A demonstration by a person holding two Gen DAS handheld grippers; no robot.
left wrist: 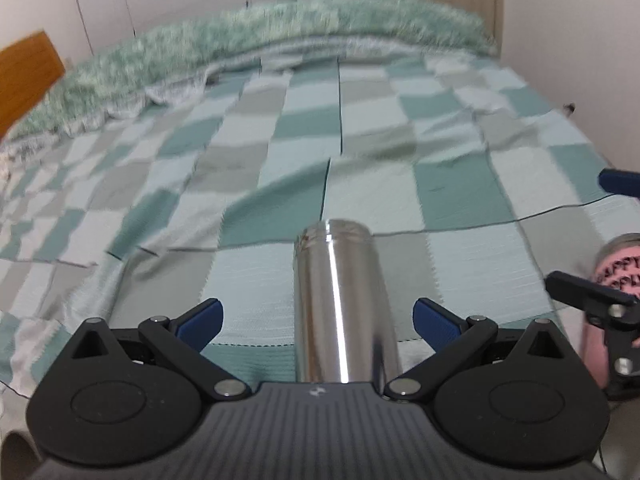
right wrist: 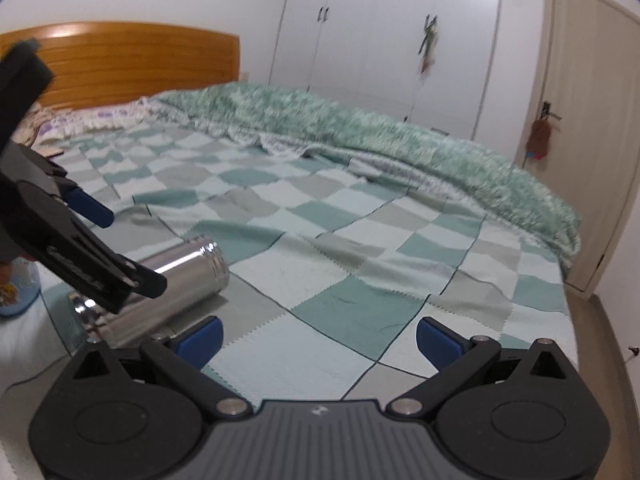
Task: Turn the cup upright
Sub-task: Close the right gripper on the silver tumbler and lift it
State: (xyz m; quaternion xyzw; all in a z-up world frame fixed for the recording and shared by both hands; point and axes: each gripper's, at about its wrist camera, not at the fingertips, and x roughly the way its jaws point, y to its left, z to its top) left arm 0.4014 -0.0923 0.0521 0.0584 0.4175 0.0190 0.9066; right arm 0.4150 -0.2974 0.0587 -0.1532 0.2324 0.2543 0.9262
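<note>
The left claw (left wrist: 318, 326) hangs spread apart around the steel cup (left wrist: 340, 304), lying on its side on the checked bedspread (left wrist: 460, 196); the right claw (right wrist: 318, 340) gapes wide nearby.

I have the left gripper (left wrist: 318, 322) spread wide, its blue-padded fingers (left wrist: 200, 322) well apart and gripping nothing. My right gripper (right wrist: 318, 338) is spread just as wide, with nothing between its fingers (right wrist: 438, 340). In the right wrist view the left gripper sits low at the left, angled downward.
</note>
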